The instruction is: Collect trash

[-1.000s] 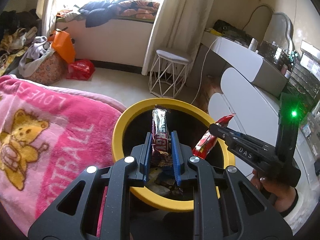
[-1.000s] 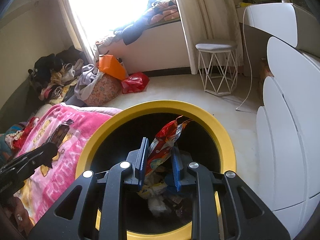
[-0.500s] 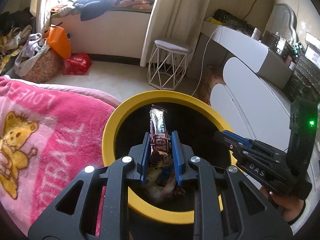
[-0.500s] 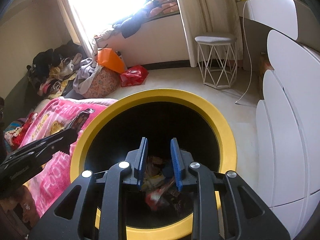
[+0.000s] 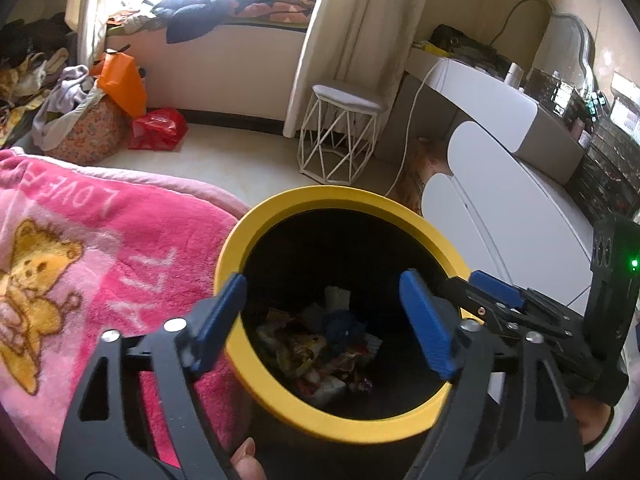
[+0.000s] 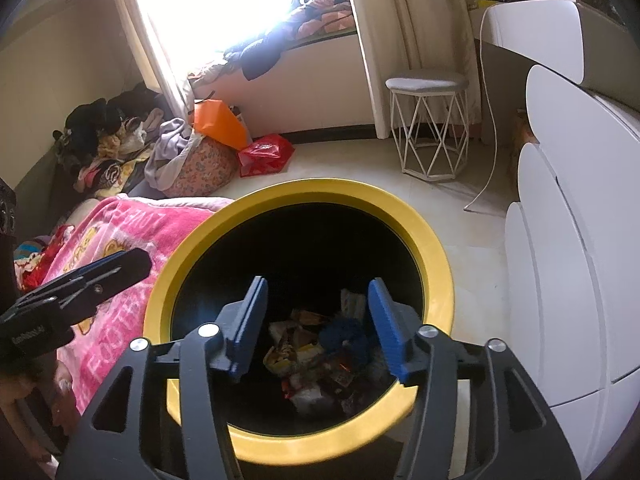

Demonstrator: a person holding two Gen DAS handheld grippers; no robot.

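A black bin with a yellow rim [image 5: 340, 200] [image 6: 304, 188] stands on the floor beside the bed. At its bottom lies a heap of wrappers [image 5: 316, 352] [image 6: 316, 352]. My left gripper [image 5: 324, 320] hovers over the bin mouth, its jaws opening wide with nothing between them. My right gripper [image 6: 316, 328] also hangs over the bin, jaws opening and empty. From the left wrist view the right gripper's fingers [image 5: 496, 292] reach in from the right. In the right wrist view the left gripper's finger [image 6: 100, 272] shows at the left.
A pink bear blanket [image 5: 80, 248] [image 6: 116, 240] covers the bed against the bin's left side. White rounded drawers [image 5: 500, 216] [image 6: 572, 216] stand to the right. A wire stool [image 5: 340, 136] [image 6: 432, 128], a red bag [image 5: 160, 128] and a clothes pile [image 6: 120, 148] lie beyond.
Both grippers have opened. The candy bar wrapper left the left gripper and the red snack wrapper left the right one; both now lie down in the bin.
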